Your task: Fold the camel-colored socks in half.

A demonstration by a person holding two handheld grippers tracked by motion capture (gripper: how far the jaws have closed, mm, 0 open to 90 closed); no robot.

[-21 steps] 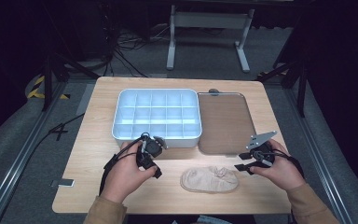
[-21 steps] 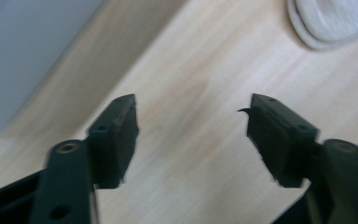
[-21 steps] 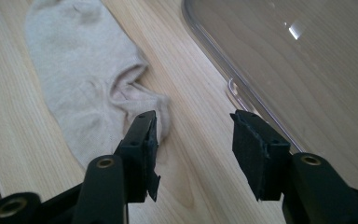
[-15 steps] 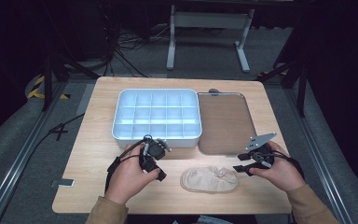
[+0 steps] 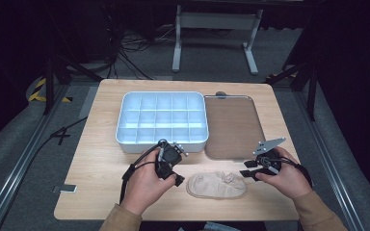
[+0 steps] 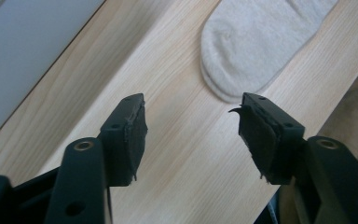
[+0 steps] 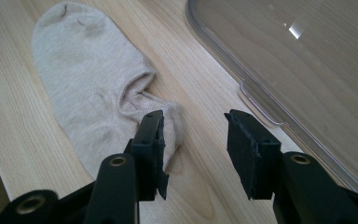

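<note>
A beige ankle sock (image 5: pixel 217 185) lies flat on the wooden table (image 5: pixel 101 159) near its front edge, between my two hands. My left gripper (image 5: pixel 176 179) stands open just left of the sock's toe end (image 6: pixel 256 44), with bare wood between its pads. My right gripper (image 5: pixel 248 169) is open too, at the sock's cuff end (image 7: pixel 98 98). Its left pad (image 7: pixel 151 140) sits over the edge of the cuff, and nothing is held between the jaws.
A white compartment box (image 5: pixel 161 120) stands behind the left hand. A clear flat lid (image 5: pixel 233 125) lies beside it, its rim close to the right gripper (image 7: pixel 261 93). The table's front edge is just below the sock.
My left gripper has moved right and toward the sock's toe end. The right gripper has edged slightly closer to the cuff. The sock has not moved.
</note>
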